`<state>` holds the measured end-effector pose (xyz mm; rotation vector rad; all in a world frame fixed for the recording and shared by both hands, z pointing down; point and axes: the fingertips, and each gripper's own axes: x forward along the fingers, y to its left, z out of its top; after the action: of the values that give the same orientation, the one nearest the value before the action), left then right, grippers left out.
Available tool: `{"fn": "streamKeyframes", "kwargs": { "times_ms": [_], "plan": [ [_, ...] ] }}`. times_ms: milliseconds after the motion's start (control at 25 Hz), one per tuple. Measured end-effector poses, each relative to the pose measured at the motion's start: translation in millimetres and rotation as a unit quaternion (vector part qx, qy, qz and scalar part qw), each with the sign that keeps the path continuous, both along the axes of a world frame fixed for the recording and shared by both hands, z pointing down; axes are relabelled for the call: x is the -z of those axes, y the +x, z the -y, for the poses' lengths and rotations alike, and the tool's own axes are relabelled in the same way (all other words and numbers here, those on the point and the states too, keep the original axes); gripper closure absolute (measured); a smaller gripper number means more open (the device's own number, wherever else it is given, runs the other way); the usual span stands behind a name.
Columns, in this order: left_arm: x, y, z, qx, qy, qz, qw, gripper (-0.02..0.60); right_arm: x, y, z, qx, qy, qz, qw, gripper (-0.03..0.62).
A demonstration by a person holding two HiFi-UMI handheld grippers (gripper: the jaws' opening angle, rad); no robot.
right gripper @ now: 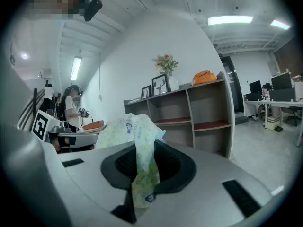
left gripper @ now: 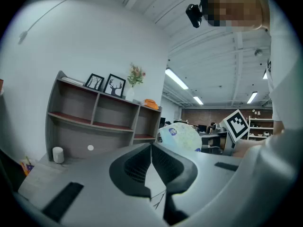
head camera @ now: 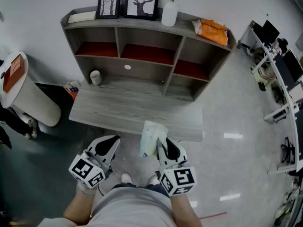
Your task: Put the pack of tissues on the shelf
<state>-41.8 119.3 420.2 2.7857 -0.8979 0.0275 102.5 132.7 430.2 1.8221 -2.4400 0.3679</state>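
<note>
Right gripper view: the pack of tissues (right gripper: 136, 143) is pinched by its wrapper btwn the nearly closed jaws of the right gripper (right gripper: 140, 161), w/ its bulk sticking up past the tips. From the head view it is held over the front edge of the grey desk (head camera: 118, 109), apart from the shelf (head camera: 142, 28). The left gripper (left gripper: 151, 149) is seen w/ jaws pressed together, nothing btwn them.

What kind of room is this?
Probably an open office: desks with monitors stand along one side, long strip lights run across the ceiling, and a shelf with picture frames stands by the wall.
</note>
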Motion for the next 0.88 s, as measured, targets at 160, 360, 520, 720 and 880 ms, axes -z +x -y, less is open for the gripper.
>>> {"fn": "streamKeyframes", "kwargs": {
  "times_ms": [160, 360, 520, 720, 880],
  "plan": [
    [-0.5, -14.5, 1.3, -0.004, 0.001, -0.003, 1.0000, 0.560, -0.8, -14.8, -0.1, -0.004, 0.000, -0.005, 1.000, 0.531],
    [-2.0, -37.2, 2.5, -0.011, 0.002, -0.005, 0.9999, 0.560, -3.9, -37.4, 0.5, -0.012, 0.003, -0.007, 1.000, 0.530],
    [-3.5, -61.2, 4.3, -0.019, 0.003, -0.006, 0.9998, 0.560, -3.8, -58.9, 2.0, -0.021, 0.014, -0.006, 1.000, 0.530],
    [-5.2, -76.6, 7.5, -0.027, 0.007, -0.010, 0.9996, 0.560, -3.0, -78.8, 6.3, -0.026, 0.028, -0.025, 0.999, 0.530],
    [-6.2, -78.2, 13.8, -0.029, 0.006, -0.011, 0.9995, 0.560, -3.8, -84.6, 16.0, -0.024, 0.032, -0.027, 0.999, 0.530]
  ]
}}
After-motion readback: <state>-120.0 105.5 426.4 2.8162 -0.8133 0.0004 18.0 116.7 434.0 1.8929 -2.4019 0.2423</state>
